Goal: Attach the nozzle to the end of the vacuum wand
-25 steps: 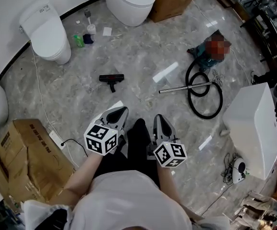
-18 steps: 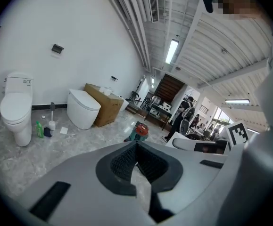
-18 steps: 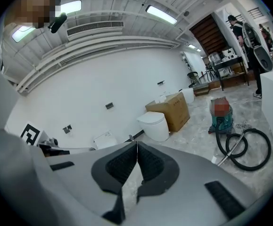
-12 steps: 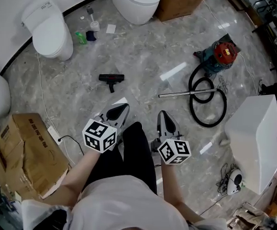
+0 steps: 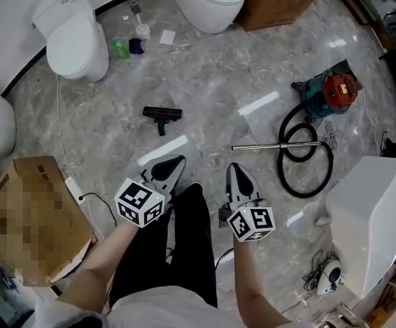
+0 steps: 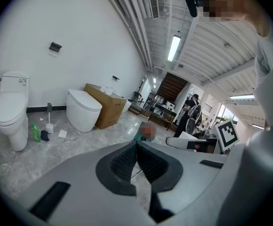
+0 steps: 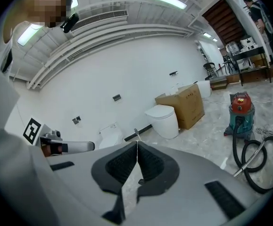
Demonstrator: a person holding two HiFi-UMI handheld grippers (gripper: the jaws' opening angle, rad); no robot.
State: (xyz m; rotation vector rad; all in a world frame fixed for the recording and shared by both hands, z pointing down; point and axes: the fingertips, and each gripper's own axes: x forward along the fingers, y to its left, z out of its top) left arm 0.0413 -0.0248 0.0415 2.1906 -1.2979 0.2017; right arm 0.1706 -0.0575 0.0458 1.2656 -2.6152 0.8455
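Since a second ago the person has stepped forward, so the wand (image 5: 273, 145) now lies closer ahead of the right gripper (image 5: 233, 167), its bare end just beyond the fingertips, while the grippers sit slightly lower in the head view.

From the head view, the left gripper (image 5: 180, 159) and the right one point up the frame side by side above the marble floor (image 5: 204, 80), both clenched with nothing in them. The nozzle (image 5: 162, 114), a black floor brush, lies alone on the floor ahead of the left fingertips, well apart from them and from the wand. The wand's far end joins a black hose (image 5: 308, 183) that coils back to the red and teal vacuum cleaner (image 5: 334, 91), out to the right of the right fingertips.

From the left gripper view, the ribbed pads (image 6: 127, 161) meet at the tips with nothing between them. Beyond them stand two toilets and a cardboard box (image 6: 105, 105); the right gripper's marker cube shows to the right.

From the right gripper view, the pads also touch, empty. The vacuum cleaner, hose and wand lie to the right of the fingers.
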